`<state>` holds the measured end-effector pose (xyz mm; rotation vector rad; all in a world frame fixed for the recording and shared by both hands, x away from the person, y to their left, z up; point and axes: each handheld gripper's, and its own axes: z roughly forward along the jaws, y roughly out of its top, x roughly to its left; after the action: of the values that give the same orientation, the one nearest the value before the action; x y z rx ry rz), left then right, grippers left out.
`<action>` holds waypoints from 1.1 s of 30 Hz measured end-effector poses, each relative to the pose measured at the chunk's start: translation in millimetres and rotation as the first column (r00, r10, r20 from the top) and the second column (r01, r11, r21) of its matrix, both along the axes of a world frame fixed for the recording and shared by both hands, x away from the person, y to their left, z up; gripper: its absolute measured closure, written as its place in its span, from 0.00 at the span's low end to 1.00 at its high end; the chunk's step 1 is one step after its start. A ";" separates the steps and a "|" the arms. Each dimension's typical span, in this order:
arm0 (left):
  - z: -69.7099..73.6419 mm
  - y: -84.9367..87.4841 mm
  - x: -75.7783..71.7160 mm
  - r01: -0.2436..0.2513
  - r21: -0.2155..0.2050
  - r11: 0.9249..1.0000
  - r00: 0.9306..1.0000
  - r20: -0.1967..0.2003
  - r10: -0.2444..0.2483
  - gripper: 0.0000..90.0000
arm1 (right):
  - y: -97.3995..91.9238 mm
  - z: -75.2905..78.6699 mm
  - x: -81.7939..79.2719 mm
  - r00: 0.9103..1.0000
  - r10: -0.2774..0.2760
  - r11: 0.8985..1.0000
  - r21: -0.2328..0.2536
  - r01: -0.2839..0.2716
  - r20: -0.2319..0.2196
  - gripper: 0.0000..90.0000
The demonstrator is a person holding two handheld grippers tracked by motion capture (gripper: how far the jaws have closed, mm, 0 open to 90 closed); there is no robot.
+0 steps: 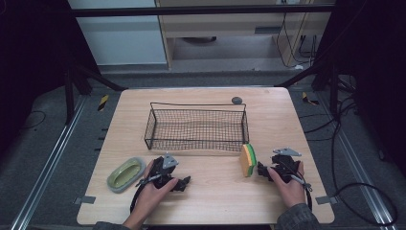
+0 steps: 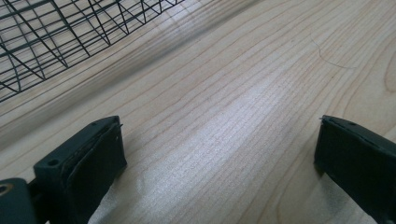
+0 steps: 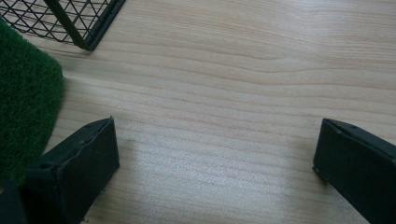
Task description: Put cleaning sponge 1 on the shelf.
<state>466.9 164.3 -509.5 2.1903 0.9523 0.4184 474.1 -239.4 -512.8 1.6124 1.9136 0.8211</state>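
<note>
The right gripper [image 1: 263, 171] is rested on the table [image 1: 215, 191] just right of the sponge [image 1: 248, 159], which is stood on edge near the wire basket [image 1: 196, 127]. Its jaws are spread over bare wood. The left gripper [image 1: 184, 182] is likewise spread, with the green dish [image 1: 125, 173] lying to its left.

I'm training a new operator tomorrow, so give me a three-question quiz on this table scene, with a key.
1. True or false: the sponge lies inside the wire basket.
2. Which thing is nearest the left gripper?
A. the green dish
B. the sponge
C. the small grey disc
3. In a few words: what is between the fingers of the right gripper?

Key
1. False: it stands on edge on the table, just outside the basket's near right corner.
2. A.
3. Nothing; both grippers are open over bare wood, and the sponge sits just beside the right one.
</note>
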 end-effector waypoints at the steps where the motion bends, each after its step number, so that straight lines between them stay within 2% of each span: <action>1: 0.4 0.4 -0.1 0.005 0.002 1.000 1.000 -0.003 -0.005 0.00 | 0.0 0.0 0.0 1.000 0.000 1.000 0.000 0.000 0.000 0.00; 5: 5.4 1.6 -2.4 0.031 -0.006 1.000 0.999 -0.016 -0.031 0.04 | 0.1 -0.3 0.0 1.000 0.016 1.000 -0.006 -0.016 0.003 0.00; 7: 10.3 3.3 -5.7 0.038 -0.007 0.999 0.999 0.004 -0.038 0.04 | -0.2 -0.1 0.0 0.999 0.033 0.999 -0.005 -0.033 0.001 0.00; 10: 20.1 10.0 -11.0 0.034 -0.038 0.999 0.999 0.025 -0.033 0.03 | -2.6 -0.4 -0.5 0.998 0.060 0.998 -0.010 -0.060 0.004 0.00; 12: 30.6 13.3 -13.1 0.038 -0.040 0.999 0.999 0.037 -0.036 0.04 | -3.4 -0.2 -1.2 0.998 0.068 0.998 -0.004 -0.068 0.003 0.00; 13: 37.4 15.0 -13.9 0.054 -0.034 0.998 0.998 0.041 -0.053 0.04 | -4.0 -0.2 -1.6 0.997 0.072 0.997 -0.006 -0.072 0.002 0.00; 15: 52.7 19.2 -14.4 0.066 0.001 0.998 0.996 0.057 -0.066 0.04 | -5.5 -0.3 -2.5 0.997 0.083 0.997 -0.006 -0.083 0.001 0.00; 18: 77.3 30.2 -9.5 0.066 0.047 0.997 0.997 0.048 -0.068 0.05 | -7.9 -0.3 -4.5 0.995 0.105 0.994 -0.007 -0.105 0.003 0.00; 23: 110.1 59.3 1.8 0.032 0.134 0.991 0.999 0.033 -0.037 0.06 | -9.1 2.6 -8.4 0.990 0.137 0.990 -0.014 -0.138 -0.033 0.01; 28: 124.2 100.9 10.6 -0.057 0.152 0.987 0.998 -0.006 0.059 0.06 | -11.1 2.9 -15.0 0.990 0.138 0.990 -0.019 -0.139 -0.040 0.01; 31: 126.1 120.3 8.6 -0.060 0.198 0.978 0.997 -0.026 0.067 0.06 | -10.2 2.9 -14.1 0.991 0.131 0.991 -0.012 -0.132 -0.040 0.00; 32: 126.7 125.9 7.1 -0.059 0.204 0.977 0.997 -0.028 0.066 0.07 | -10.1 2.8 -13.6 0.991 0.130 0.991 -0.009 -0.130 -0.036 0.00; 33: 127.5 131.2 5.7 -0.061 0.194 0.979 0.997 -0.036 0.069 0.08 | -10.1 2.5 -13.1 0.991 0.131 0.991 -0.010 -0.131 -0.034 0.00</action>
<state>472.6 295.5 -382.0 2.3552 1.0470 0.5164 461.0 -249.4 -510.3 1.5142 2.0619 0.8379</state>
